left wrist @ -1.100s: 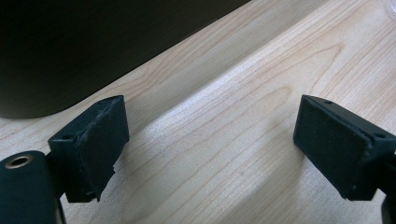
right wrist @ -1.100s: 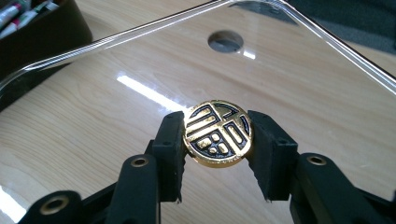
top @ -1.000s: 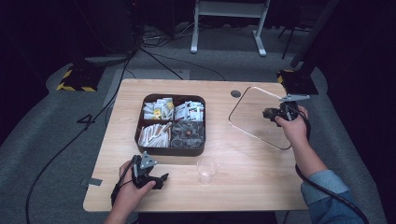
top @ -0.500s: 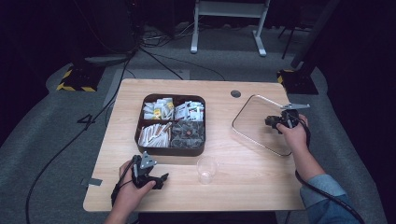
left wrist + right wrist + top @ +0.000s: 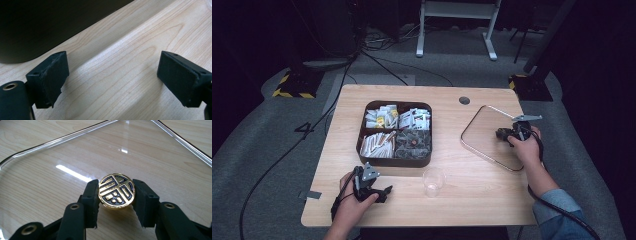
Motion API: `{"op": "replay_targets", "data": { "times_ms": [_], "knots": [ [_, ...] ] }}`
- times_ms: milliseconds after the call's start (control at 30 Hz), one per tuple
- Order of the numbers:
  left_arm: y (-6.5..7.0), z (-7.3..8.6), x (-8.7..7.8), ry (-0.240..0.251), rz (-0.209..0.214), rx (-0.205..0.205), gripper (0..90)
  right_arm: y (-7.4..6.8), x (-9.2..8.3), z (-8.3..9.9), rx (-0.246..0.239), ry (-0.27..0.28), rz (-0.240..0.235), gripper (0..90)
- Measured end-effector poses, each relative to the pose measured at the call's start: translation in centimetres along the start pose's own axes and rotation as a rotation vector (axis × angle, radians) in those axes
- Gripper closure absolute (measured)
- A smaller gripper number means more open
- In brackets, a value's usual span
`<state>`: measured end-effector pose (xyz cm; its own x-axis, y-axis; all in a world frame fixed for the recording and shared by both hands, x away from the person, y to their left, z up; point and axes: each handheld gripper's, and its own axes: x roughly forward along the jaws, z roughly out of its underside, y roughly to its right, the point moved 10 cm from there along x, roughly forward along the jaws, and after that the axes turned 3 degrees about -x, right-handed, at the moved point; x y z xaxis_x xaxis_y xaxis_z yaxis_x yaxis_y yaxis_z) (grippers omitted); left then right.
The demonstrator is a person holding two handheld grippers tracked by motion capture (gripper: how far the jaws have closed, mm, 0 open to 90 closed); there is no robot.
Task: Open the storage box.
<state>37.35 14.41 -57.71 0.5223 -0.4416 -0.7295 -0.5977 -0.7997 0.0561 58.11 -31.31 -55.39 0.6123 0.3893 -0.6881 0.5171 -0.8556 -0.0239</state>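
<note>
Glass lid down on the table, right tongs on its knob.

My right tongs (image 5: 116,195) clamp the round gold-and-black knob (image 5: 116,190) of the clear glass lid (image 5: 484,132), one pad on each side of it (the grip looks square). The lid lies flat on the right part of the wooden table (image 5: 472,190), well apart from the dark four-compartment box (image 5: 395,132) of packets at the centre. My left tongs (image 5: 113,75) stand wide open with nothing between them, low over bare wood near the front edge, just beside that box. A clear plastic cup (image 5: 433,182) stands between my hands.
</note>
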Motion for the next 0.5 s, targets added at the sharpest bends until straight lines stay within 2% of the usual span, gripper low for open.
{"op": "replay_targets", "data": {
  "times_ms": [233, 300, 333, 367, 433, 500],
  "knots": [
    [0.0, 0.0, 0.0, 0.000, 0.000, 0.000, 10.9, 0.0, 0.1, 0.3, -0.016, -0.003, 0.011, 57.7],
    [0.0, 0.0, 0.0, 0.000, 0.000, -0.001, 10.9, -0.2, 0.1, 0.3, 0.008, 0.007, -0.014, 51.0],
    [0.0, 0.0, 0.0, 0.000, 0.000, 0.000, 10.9, -0.5, 0.0, 0.2, 0.020, 0.024, -0.027, 43.6],
    [0.0, 0.0, 0.0, 0.000, 0.000, 0.000, 10.9, -0.5, 0.0, 0.2, 0.020, 0.024, -0.027, 43.6],
    [0.0, 0.0, 0.0, 0.000, 0.000, -0.001, 10.9, -0.5, -0.3, -0.2, 0.009, 0.053, -0.001, 37.7],
    [0.0, 0.0, 0.0, 0.000, 0.000, 0.000, 10.9, -1.0, -1.3, -0.8, 0.017, 0.109, -0.002, 35.1]
  ]
}}
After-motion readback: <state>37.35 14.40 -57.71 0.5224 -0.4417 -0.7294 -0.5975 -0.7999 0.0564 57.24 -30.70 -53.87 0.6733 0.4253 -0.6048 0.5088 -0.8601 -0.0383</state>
